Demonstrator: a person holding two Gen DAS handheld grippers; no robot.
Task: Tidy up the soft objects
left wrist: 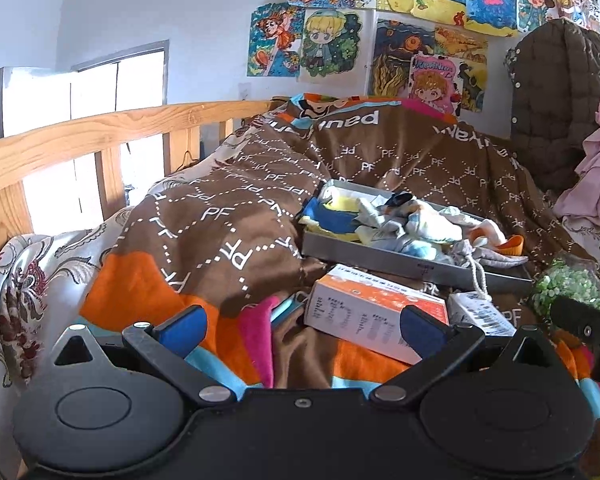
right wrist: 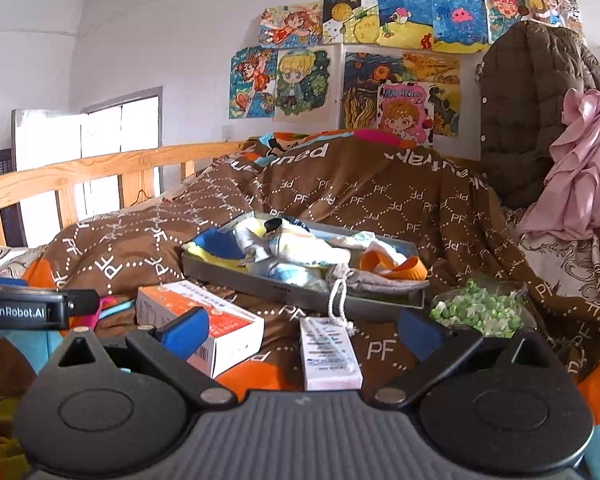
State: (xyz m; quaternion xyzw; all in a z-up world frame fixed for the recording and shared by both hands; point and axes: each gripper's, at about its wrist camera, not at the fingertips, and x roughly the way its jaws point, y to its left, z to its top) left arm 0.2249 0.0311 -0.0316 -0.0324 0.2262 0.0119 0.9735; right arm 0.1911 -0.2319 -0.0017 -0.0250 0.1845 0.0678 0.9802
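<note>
A grey tray lies on the brown patterned blanket, heaped with several socks and small cloths, one with an orange cuff. A grey drawstring pouch hangs over the tray's near rim. My left gripper is open and holds nothing, hovering short of an orange and white box. My right gripper is open too, above a slim white box. Neither touches the tray.
A bag of green sweets lies right of the tray. A wooden bed rail runs along the left. A quilted brown coat and pink cloth hang at the right. Drawings cover the wall.
</note>
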